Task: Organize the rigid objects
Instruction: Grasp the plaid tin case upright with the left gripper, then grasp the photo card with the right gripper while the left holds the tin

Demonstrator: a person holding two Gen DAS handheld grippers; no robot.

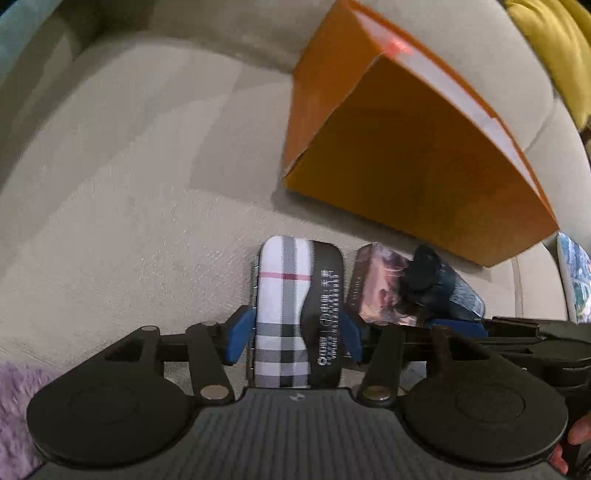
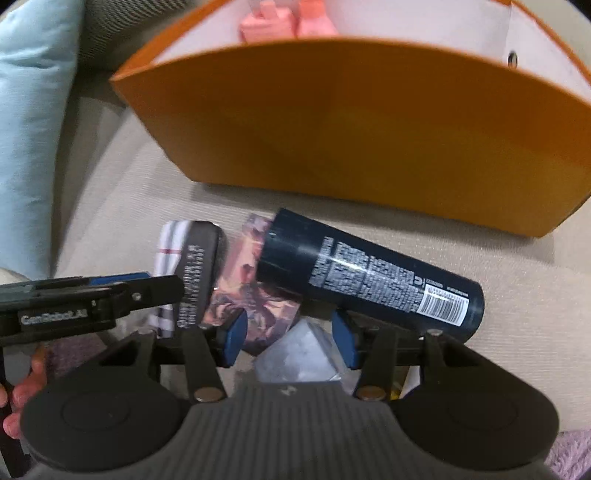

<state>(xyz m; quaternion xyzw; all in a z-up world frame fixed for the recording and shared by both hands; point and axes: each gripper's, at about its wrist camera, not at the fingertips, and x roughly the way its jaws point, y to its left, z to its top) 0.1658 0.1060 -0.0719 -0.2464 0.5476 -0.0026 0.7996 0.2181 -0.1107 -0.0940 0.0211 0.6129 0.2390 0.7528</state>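
The orange bag point(image 2: 354, 125) stands open on the sofa point(image 1: 129, 184), with pink items point(image 2: 284, 22) already inside. A dark can point(image 2: 369, 273), a plaid tin point(image 1: 291, 314) and a picture box point(image 1: 380, 284) lie in front, unpacked. The left gripper point(image 1: 295, 334), pitched steeply down, straddles the tin; whether it grips, I cannot tell. The right gripper point(image 2: 291, 338), half-open, flanks a clear pyramid point(image 2: 301, 354).

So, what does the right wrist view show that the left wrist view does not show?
Only the right wrist view: pink items inside the orange bag, the dark bottle's label and barcode, a clear wrapped item between the right gripper fingers, and a light blue cushion.

Only the left wrist view: the left gripper straddling the plaid tin, and a yellow cushion.

Both: the bag, the tin, the picture box and the beige sofa.
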